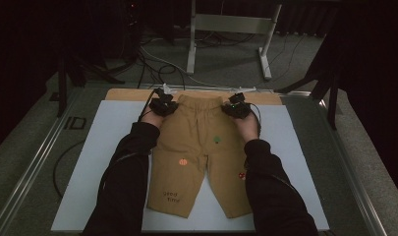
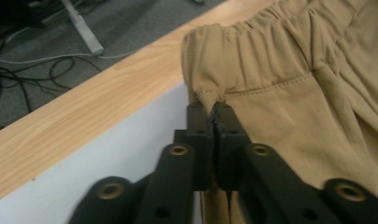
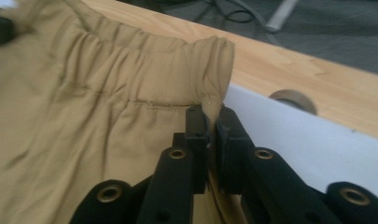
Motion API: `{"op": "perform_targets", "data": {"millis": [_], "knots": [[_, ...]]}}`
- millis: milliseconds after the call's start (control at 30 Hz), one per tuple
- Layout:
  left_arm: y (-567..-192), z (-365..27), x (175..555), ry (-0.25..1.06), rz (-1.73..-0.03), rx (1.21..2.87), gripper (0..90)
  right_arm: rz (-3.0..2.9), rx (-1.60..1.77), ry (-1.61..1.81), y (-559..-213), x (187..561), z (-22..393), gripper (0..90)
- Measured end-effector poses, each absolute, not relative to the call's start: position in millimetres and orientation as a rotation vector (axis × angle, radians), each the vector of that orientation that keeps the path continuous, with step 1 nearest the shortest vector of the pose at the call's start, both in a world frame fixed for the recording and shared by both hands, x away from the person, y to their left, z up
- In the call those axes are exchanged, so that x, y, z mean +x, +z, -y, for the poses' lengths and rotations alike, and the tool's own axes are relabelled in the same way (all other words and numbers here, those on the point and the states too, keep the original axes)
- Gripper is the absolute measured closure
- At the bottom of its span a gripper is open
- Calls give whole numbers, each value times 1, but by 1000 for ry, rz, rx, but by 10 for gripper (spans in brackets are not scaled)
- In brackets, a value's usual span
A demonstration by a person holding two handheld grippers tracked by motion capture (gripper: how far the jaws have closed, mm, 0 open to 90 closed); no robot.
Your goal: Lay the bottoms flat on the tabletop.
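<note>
Tan cotton children's trousers point(image 1: 196, 147), dotted with small green, orange and red motifs and dark lettering, lie on a white mat point(image 1: 103, 147) over the light wooden desk point(image 1: 127, 93).

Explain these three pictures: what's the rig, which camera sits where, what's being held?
No robot arm here: a person holds a two-jaw gripper in each hand. The high view looks down from above the person's side of the table; the sleeved forearms come in from the bottom. On a white sheet lie small tan trousers, flat, waistband at the far end. The left gripper and right gripper sit at the two waistband corners. The other two pictures come from cameras riding on the grippers, looking along their black jaws. In the left gripper view, the left gripper pinches a tuft of cloth just below the elastic waistband. In the right gripper view, the right gripper has the other corner's edge between its jaws, which stand slightly apart.
</note>
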State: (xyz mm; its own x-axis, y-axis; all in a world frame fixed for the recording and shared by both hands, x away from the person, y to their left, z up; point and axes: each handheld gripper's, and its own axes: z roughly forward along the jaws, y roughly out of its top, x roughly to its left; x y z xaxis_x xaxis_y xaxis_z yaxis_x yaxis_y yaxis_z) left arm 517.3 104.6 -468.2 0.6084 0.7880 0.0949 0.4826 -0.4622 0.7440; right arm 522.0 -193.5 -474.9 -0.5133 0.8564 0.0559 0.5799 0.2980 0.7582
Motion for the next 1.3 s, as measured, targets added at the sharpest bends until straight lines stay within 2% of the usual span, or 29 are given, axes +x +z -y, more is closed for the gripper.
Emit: {"op": "perform_targets", "data": {"millis": [33,67,100,167,200,233,267,300,567,1000,1300], "knots": [[-469,-105,517,555,-1011,2123,776,-2212,1291,1060,-475,522,193,753],[-470,-105,518,533,-1029,2104,505,-2190,1296,1034,-476,524,189,494],[-471,-105,518,528,-1043,2104,505,-2190,1296,1034,-476,524,189,494],[-472,-106,515,527,-1053,2076,328,-2200,1323,1050,-476,525,186,341],[-473,-107,513,506,-1056,2058,211,-2225,1317,1073,-476,524,183,211],[-473,-107,513,476,-1048,2060,211,-2225,1317,1073,-476,524,183,211],[-472,-106,511,461,-1037,2071,154,-2228,1315,1068,-476,523,182,182],[-471,-106,509,457,-1023,2073,150,-2244,1284,1100,-475,522,182,133],[-454,-110,487,359,-921,2066,24,-2293,1216,1235,-465,507,177,109],[-452,-127,449,296,-858,2101,5,-2346,1047,1315,-460,468,177,109],[-452,-145,416,269,-823,2107,4,-2387,943,1353,-473,431,181,113]]}}
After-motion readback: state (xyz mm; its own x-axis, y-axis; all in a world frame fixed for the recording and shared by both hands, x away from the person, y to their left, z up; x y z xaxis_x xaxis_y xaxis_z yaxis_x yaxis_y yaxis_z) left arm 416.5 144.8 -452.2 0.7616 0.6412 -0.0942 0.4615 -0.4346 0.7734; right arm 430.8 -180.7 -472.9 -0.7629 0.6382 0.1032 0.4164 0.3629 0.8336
